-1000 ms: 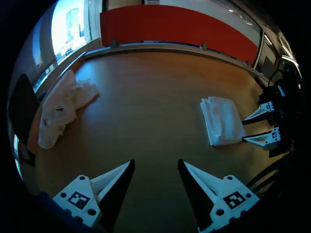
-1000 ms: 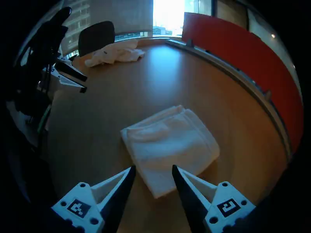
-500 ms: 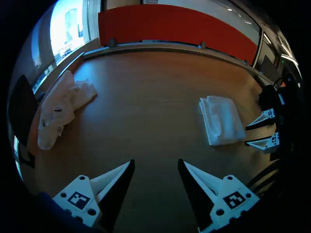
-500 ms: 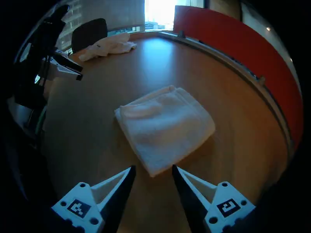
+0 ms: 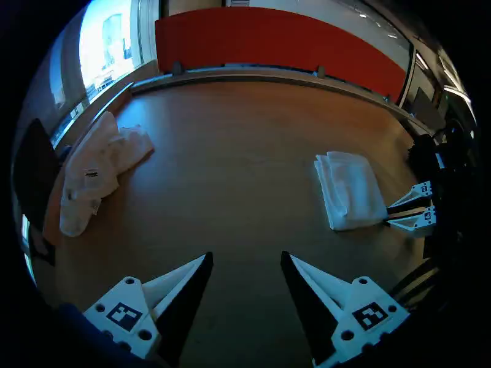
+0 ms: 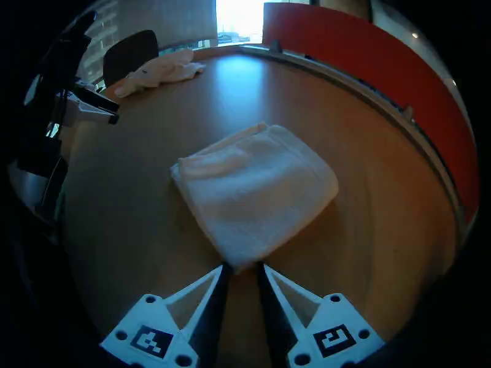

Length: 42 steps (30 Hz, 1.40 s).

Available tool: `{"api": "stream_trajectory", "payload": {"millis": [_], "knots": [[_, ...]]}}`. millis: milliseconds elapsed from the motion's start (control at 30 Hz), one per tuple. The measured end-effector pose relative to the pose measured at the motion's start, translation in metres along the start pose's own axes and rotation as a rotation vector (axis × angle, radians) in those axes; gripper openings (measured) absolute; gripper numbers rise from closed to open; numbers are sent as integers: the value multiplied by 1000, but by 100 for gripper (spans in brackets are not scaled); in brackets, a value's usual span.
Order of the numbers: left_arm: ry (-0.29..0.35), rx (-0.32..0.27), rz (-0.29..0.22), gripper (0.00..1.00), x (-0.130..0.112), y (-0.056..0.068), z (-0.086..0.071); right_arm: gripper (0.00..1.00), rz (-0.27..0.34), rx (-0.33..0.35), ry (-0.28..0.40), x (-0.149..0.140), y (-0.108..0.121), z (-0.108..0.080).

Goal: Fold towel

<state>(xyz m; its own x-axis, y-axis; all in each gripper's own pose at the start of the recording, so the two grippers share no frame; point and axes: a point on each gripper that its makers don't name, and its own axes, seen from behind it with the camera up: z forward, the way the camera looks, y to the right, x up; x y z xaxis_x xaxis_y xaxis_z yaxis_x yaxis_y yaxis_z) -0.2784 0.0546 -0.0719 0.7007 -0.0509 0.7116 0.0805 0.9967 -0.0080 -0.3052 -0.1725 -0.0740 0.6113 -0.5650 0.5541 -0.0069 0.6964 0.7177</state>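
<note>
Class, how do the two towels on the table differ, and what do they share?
The folded towel forms a flat rectangle; the crumpled towel sprawls loosely. The folded towel sits centrally on the table; the crumpled towel lies at the edge, by a chair. Both are white.

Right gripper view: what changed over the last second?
The right tongs narrowed from wide open and closed in on the folded towel; its near corner now sits between their tips, though a firm pinch can't be confirmed. The folded towel itself, the crumpled towel and the open left tongs stayed put.
</note>
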Motion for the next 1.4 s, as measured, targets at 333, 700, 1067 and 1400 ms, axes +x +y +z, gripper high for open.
{"api": "stream_trajectory", "payload": {"millis": [333,700,1067,1400], "knots": [[-4,1,-3,81,-2,0,0,5,13,-16,35,7,5,-3],[5,-5,-5,81,0,4,1,5,-2,-19,81,41,13,-27],[36,-12,-5,81,14,11,0,5,-72,-66,198,116,36,-67],[57,-23,-7,81,26,20,1,5,-77,-104,284,162,53,-102]]}}
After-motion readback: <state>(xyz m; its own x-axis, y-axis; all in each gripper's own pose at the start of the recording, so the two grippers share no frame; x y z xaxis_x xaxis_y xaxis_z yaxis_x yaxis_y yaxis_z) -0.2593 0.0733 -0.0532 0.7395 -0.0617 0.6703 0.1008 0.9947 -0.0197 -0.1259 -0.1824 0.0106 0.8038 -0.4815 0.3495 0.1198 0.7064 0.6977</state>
